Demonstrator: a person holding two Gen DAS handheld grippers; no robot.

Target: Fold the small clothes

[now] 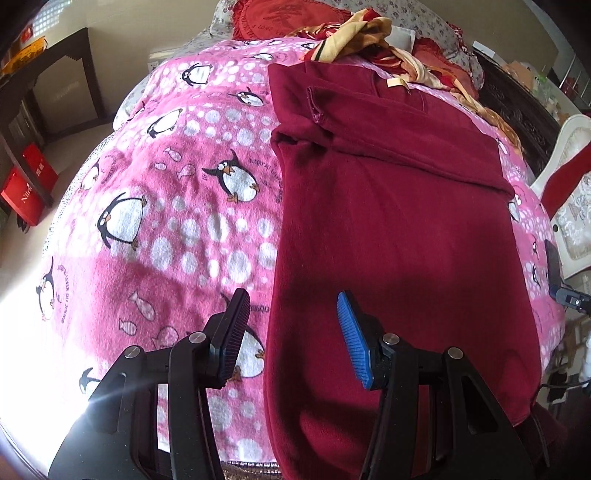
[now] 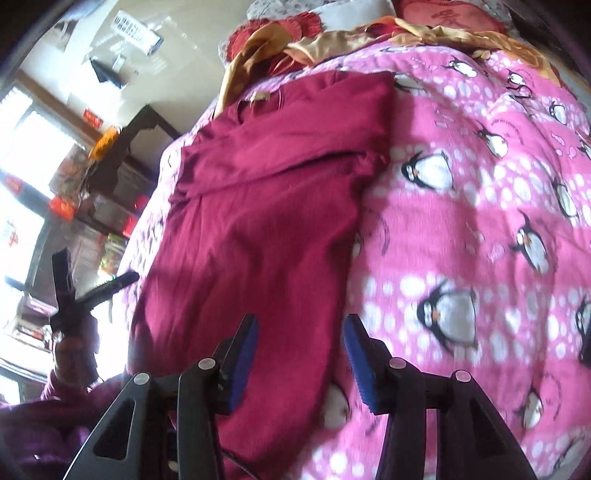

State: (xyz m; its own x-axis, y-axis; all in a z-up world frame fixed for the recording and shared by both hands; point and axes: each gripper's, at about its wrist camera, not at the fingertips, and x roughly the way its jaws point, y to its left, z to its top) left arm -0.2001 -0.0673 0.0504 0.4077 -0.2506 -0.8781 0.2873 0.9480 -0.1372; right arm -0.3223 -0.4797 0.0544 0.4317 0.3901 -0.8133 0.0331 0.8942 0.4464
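A dark red fleece top lies flat on the pink penguin blanket, collar and tan label at the far end, with a sleeve folded across its upper part. My left gripper hovers open over the top's near left edge, and nothing is between its pads. In the right wrist view the same top runs away from me. My right gripper stands open above its near right edge, also holding nothing. The left gripper shows at the far left there, held up by a hand in a purple sleeve.
Crumpled red and gold cloth and a red cushion lie at the head of the bed. A dark desk and red boxes stand on the left, and a white chair on the right.
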